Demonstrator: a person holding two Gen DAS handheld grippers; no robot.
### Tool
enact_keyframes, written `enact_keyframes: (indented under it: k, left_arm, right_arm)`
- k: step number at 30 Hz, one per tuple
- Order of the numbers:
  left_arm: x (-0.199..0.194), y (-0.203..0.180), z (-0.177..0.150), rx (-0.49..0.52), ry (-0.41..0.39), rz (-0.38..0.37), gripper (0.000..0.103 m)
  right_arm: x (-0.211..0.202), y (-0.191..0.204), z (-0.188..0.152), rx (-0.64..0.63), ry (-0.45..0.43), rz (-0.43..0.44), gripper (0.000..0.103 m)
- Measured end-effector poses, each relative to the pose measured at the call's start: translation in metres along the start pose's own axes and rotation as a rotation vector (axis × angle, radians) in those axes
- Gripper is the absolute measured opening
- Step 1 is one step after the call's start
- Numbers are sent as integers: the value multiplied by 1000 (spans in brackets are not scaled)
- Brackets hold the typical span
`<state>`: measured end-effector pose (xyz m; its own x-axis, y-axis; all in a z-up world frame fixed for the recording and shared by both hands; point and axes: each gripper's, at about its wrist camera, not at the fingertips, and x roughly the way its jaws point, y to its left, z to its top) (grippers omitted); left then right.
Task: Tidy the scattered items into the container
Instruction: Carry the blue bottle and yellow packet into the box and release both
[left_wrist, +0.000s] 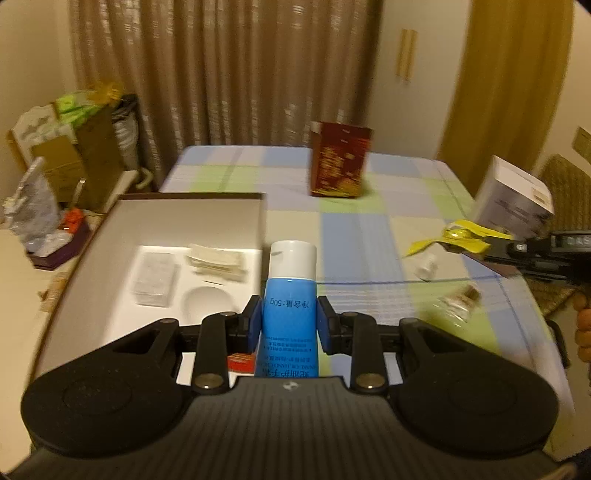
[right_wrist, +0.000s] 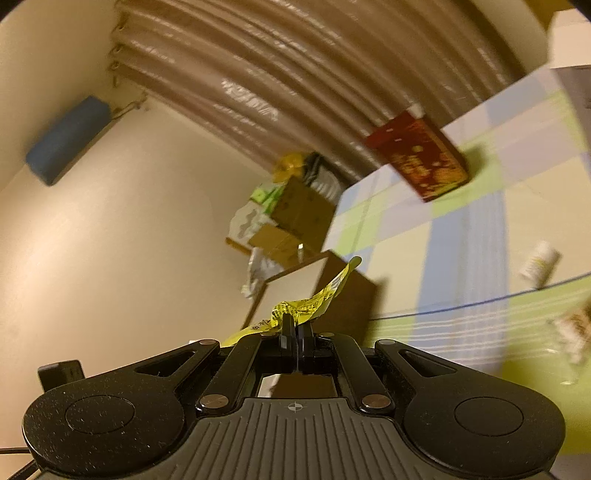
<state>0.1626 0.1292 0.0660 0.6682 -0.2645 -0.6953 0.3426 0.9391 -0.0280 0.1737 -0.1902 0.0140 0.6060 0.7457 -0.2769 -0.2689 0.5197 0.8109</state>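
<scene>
Left-wrist view, left to right. An open box (left_wrist: 192, 236) with a white moulded insert is seen at the left edge of the counter (left_wrist: 369, 236), which is covered by a checked cloth of blue, green and cream. Two pale items, blurred, are lodged in the insert's upper recesses; what they are cannot be told. The left tongs (left_wrist: 290, 325) are shown clenched on a blue tube (left_wrist: 290, 306) with a white cap, the cap pointing away from the camera and the tube held just beside the box's right wall. A red and gold carton (left_wrist: 340, 162) is set upright near the far edge of the counter. A small white bottle (left_wrist: 424, 267) and a clear packet (left_wrist: 458, 301) with brown contents are left lying toward the right edge, near each other. Above them, the right tongs (left_wrist: 480, 242) are seen entering from the right, closed on a yellow wrapper (left_wrist: 450, 236). A white box (left_wrist: 517, 199) is seen at the right edge behind them.

Right-wrist view, strongly tilted. The right tongs (right_wrist: 295, 332) are pressed fully together on the yellow wrapper (right_wrist: 306, 306), which is crumpled and spread to both sides of the fingers. The open box (right_wrist: 332, 291) is seen beyond the wrapper, the red and gold carton (right_wrist: 417, 155) further off, and the white bottle (right_wrist: 539, 262) toward the right.
</scene>
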Motion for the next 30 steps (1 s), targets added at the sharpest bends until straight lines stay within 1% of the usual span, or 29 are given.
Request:
enact_keyframes:
  k: [6, 10, 13, 16, 19, 25, 30]
  left_arm:
    - [-8, 44, 5, -31, -11, 87, 26]
    - [-6, 74, 7, -45, -4, 130, 26]
    - [-1, 95, 8, -46, 11, 147, 26]
    - [9, 116, 10, -45, 38, 143, 26]
    - [25, 134, 13, -24, 72, 140, 26]
    - [66, 161, 14, 21, 155, 117, 26]
    - [96, 178, 11, 26, 207, 92, 26]
  right_arm:
    - [43, 18, 1, -34, 54, 52, 3]
    - [78, 29, 1, -64, 96, 75, 3]
    - [108, 37, 1, -85, 126, 92, 3]
    - [137, 45, -1, -115, 163, 100, 3]
    - [163, 51, -8, -144, 202, 94, 3]
    - [207, 50, -17, -194, 286, 46, 3]
    - [240, 46, -17, -215, 347, 11, 3]
